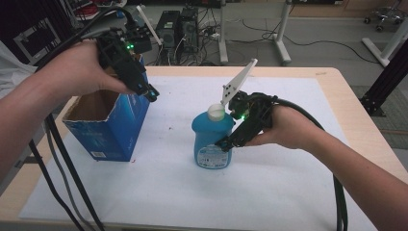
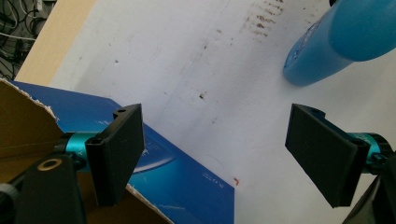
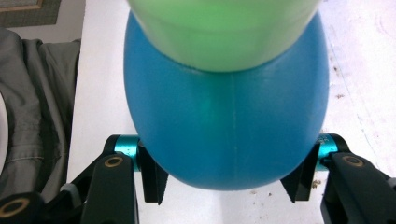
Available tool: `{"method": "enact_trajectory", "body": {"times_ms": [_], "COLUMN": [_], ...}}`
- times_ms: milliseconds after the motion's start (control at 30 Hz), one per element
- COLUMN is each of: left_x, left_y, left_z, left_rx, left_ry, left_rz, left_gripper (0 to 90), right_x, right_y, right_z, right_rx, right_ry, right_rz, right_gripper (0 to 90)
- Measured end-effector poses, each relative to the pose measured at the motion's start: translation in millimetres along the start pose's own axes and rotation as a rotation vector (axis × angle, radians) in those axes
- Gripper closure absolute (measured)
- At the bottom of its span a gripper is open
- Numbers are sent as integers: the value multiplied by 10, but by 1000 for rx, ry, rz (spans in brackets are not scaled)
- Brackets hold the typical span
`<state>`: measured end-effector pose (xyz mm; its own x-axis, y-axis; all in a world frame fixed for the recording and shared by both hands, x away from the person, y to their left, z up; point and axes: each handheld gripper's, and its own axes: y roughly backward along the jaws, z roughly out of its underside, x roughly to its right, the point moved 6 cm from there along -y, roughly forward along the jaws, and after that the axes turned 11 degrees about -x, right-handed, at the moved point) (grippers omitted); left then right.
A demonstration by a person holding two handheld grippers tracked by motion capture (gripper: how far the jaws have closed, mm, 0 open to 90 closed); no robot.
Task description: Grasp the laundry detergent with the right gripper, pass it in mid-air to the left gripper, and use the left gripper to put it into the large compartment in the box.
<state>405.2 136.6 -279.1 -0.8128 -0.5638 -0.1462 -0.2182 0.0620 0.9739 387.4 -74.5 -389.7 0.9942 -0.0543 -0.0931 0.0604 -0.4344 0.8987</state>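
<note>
On the white mat (image 1: 159, 192) that is covering the table (image 1: 358, 130), we are working with two hand-held grippers, and the blue bottle (image 1: 211, 137) is standing upright near the middle, its pale cap (image 1: 216, 111) on top. We are bringing our right gripper (image 1: 226, 143) in from the bottle's right side, angled down, with its jaws reaching around the body below the shoulder. In the right gripper view the bottle (image 3: 224, 126) is bulging between the two jaws; both pads are lying right against its sides, so we are reading this as a grip on the bottle, with the jaws spread as wide as its body. The bottle's base is resting on the mat. A grey cloth (image 3: 32, 116) is lying at the left edge of that view.

Over at the left, we are holding our left gripper (image 1: 150, 92) up above the near corner of the open blue box (image 1: 115, 125), which is standing on the mat well apart from the bottle. In the left gripper view its jaws are standing wide apart with nothing between them: the mat (image 2: 187, 70) is showing through the gap, the box (image 2: 177, 177) is lying beneath the left jaw, and the bottle (image 2: 336, 42) is sitting off at the upper right. Cables are trailing from both grippers toward us.
</note>
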Motion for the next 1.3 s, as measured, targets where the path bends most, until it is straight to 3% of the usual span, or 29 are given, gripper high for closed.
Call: {"method": "enact_trajectory", "body": {"times_ms": [433, 700, 1000, 1167, 1300], "left_x": [42, 72, 236, 377, 464], "left_y": [14, 44, 190, 314, 349], "left_z": [-13, -67, -262, -410, -496], "left_rx": [7, 18, 44, 76, 71], "left_ry": [-24, -77, -227, -321, -380], "left_rz": [6, 10, 45, 110, 156], "left_gripper": [199, 199, 199, 199, 199], "right_x": [-7, -15, -13, -9, -20], "right_y": [7, 53, 296, 426, 499], "right_z": [12, 5, -76, -183, -263], "right_rx": [16, 18, 59, 77, 102], "right_ry": [29, 44, 31, 39, 48], "right_rz": [22, 8, -30, -41, -53], "right_gripper": [467, 480, 483, 486, 489]}}
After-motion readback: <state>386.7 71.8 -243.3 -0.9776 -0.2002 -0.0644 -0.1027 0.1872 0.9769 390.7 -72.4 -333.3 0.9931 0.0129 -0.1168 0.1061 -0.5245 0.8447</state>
